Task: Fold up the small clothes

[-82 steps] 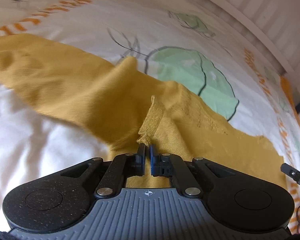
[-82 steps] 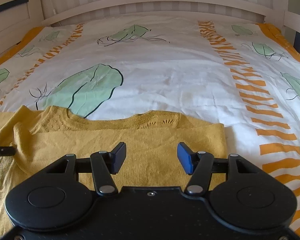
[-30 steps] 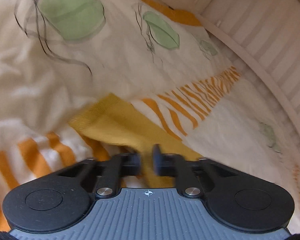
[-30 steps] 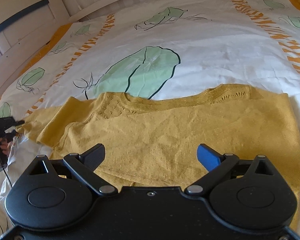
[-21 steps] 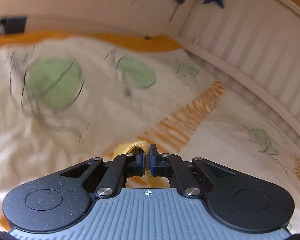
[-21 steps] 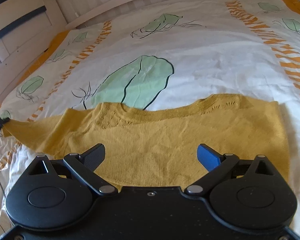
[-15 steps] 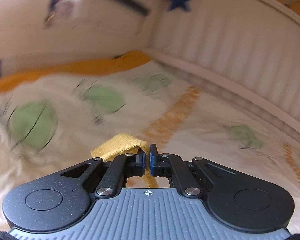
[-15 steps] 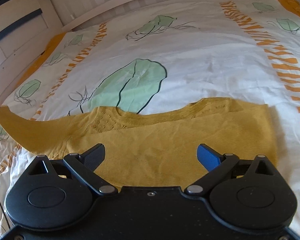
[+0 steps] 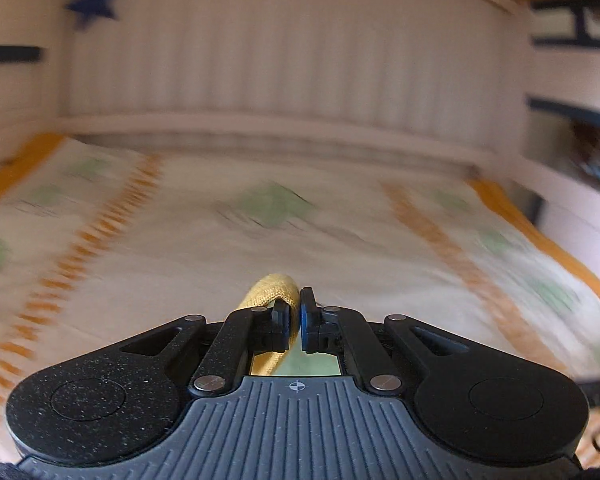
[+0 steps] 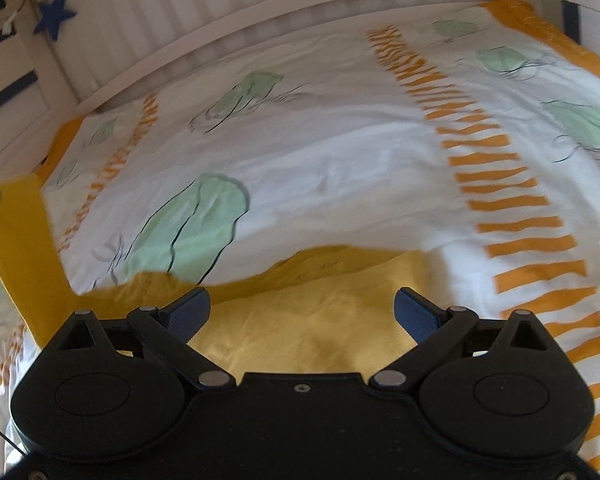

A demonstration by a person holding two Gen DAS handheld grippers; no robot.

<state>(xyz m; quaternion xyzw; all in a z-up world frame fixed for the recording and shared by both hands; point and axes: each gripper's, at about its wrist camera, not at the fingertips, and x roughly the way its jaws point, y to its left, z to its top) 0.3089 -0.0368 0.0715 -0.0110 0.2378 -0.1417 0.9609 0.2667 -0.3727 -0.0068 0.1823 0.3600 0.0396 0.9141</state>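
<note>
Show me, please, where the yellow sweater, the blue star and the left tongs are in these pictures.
yellow sweater (image 10: 312, 324): right wrist view, its body on the bed.
blue star (image 10: 54, 14): right wrist view, its centre, hanging at the bed frame.
left tongs (image 9: 295, 312): left wrist view, between the tips, pinching yellow knit.

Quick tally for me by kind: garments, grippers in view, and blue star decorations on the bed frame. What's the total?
Yellow sweater: 1, its sleeve end pinched in the left gripper
Grippers: 2, left gripper shut on the sleeve, right gripper open over the sweater
Blue star: 1
Total: 4
</note>
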